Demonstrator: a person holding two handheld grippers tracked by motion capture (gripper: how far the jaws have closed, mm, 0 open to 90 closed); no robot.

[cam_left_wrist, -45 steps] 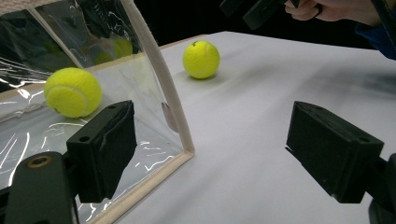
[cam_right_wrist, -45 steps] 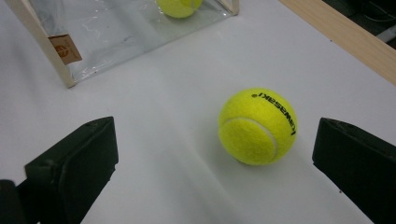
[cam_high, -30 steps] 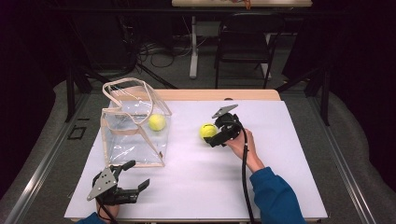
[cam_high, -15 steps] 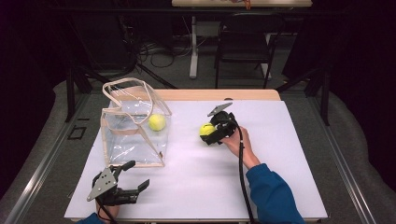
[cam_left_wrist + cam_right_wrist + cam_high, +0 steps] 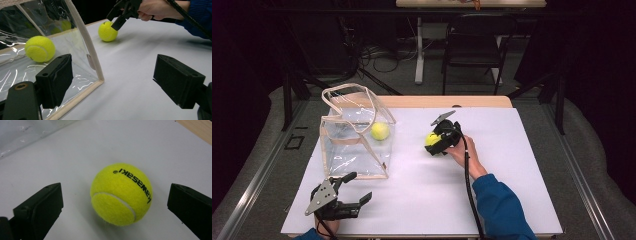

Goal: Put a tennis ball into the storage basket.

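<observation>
The table (image 5: 522, 165) in front of me is covered by a white sheet, with dark floor on both sides of it. Nearest to me, at the table's front left corner, my left hand-held gripper (image 5: 354, 192) rests low on the sheet with its jaws spread wide and nothing between them; in the left gripper view the two black jaws stand well apart over bare white surface. Just beyond it stands a clear plastic bag (image 5: 354, 132) with beige trim, upright and open at the top, and one tennis ball inside it (image 5: 380, 131) lies against the bag's far right side. Farther out, near the middle of the table, my right hand-held gripper (image 5: 432, 145) is angled down over a second tennis ball (image 5: 121, 193), which sits on the sheet, well apart from the bag. In the right gripper view its jaws stand wide on either side of this ball, with a clear gap at each side, so they have hold of nothing. At the far edge a strip of bare wood (image 5: 452, 101) shows.
</observation>
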